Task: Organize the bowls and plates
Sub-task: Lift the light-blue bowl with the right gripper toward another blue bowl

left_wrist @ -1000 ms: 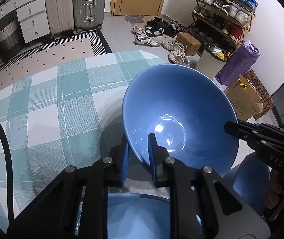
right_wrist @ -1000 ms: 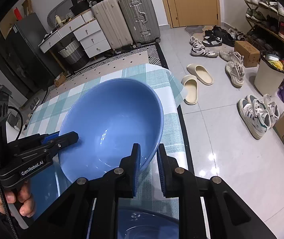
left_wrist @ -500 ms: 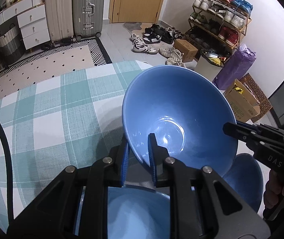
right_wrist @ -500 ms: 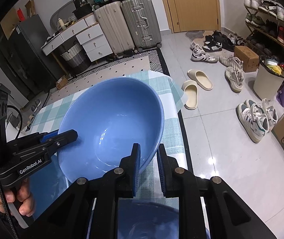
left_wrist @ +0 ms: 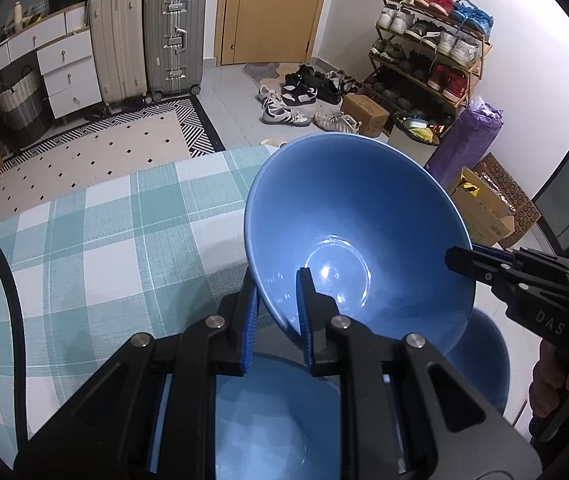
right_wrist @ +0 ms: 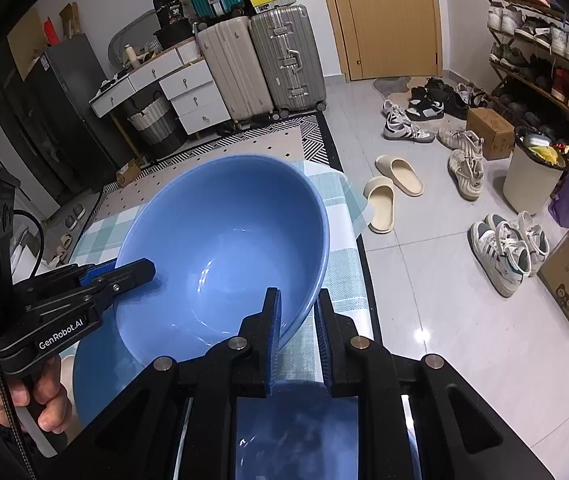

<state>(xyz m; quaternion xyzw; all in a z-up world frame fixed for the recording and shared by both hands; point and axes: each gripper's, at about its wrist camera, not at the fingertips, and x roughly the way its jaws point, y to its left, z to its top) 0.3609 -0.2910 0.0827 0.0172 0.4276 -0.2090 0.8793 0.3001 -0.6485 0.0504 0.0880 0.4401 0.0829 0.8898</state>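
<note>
Both grippers are clamped on one large blue bowl [left_wrist: 348,236], which hangs tilted in the air above the bench [left_wrist: 84,248] with its checked cloth. The left gripper [left_wrist: 276,312] pinches the rim nearest its own camera, one finger inside the wall and one outside. The right gripper [right_wrist: 298,320] holds the rim on the opposite side in the same fashion, wall between its pads.

Handling, as judged: the bowl looks like glazed ceramic, so stiff, fairly heavy for its width, smooth-surfaced and liable to chip or break if dropped. A thin rim is the only available purchase; two opposed rim grips seem sound, since a single one would let the bowl swing. The glaze may slip against the pads if the tilt increases.

Count: three blue bowls in all. One is held. A second bowl [left_wrist: 276,420] sits directly below the left gripper. A third bowl [left_wrist: 484,360] lies beyond the held bowl, beneath the right gripper. No plates are visible from either wrist.

A person's hand [right_wrist: 40,396] grasps the left gripper's handle.
</note>
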